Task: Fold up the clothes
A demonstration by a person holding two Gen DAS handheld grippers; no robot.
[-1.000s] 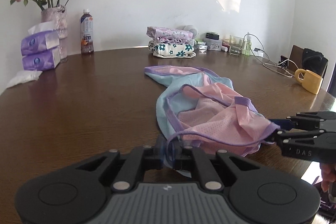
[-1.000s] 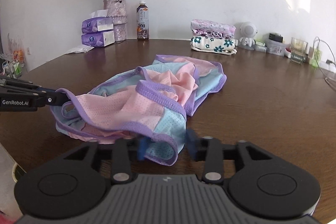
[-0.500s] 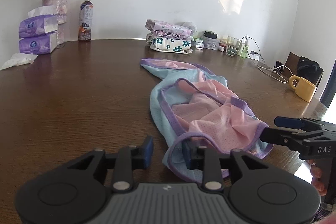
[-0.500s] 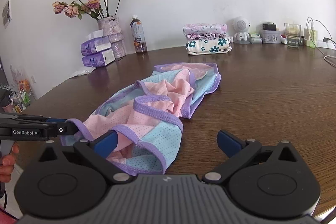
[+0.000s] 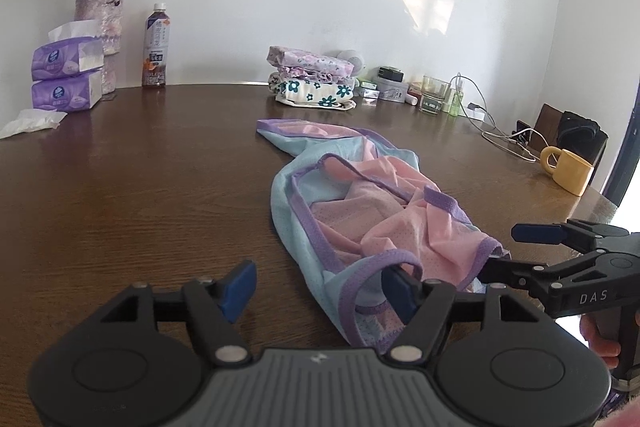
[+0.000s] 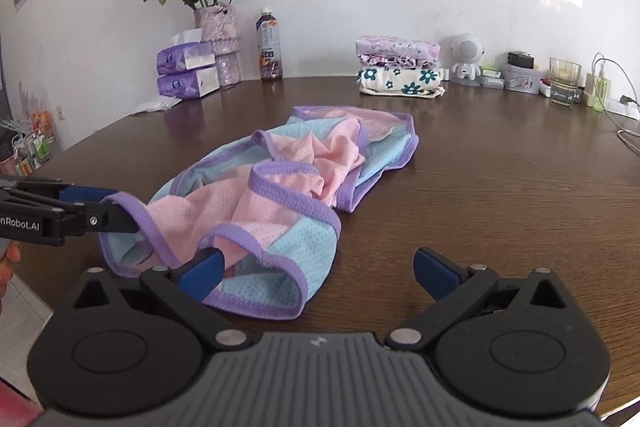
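Low over brown table [image 5: 120,195], left tongs [image 5: 320,287] and right tongs [image 6: 320,271] gape around garment [image 6: 288,187], gripping nothing.

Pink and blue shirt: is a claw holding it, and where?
Nothing is held: left claw and right claw are open; the shirt hem only touches them.

"DAS" in pale letters on the black body of the right gripper [image 5: 520,251], seen from the left wrist. "nRobot.AI", first letters cut by frame edge, on the left gripper [image 6: 116,211]. Bottle [image 6: 269,45] label beside it: unreadable.
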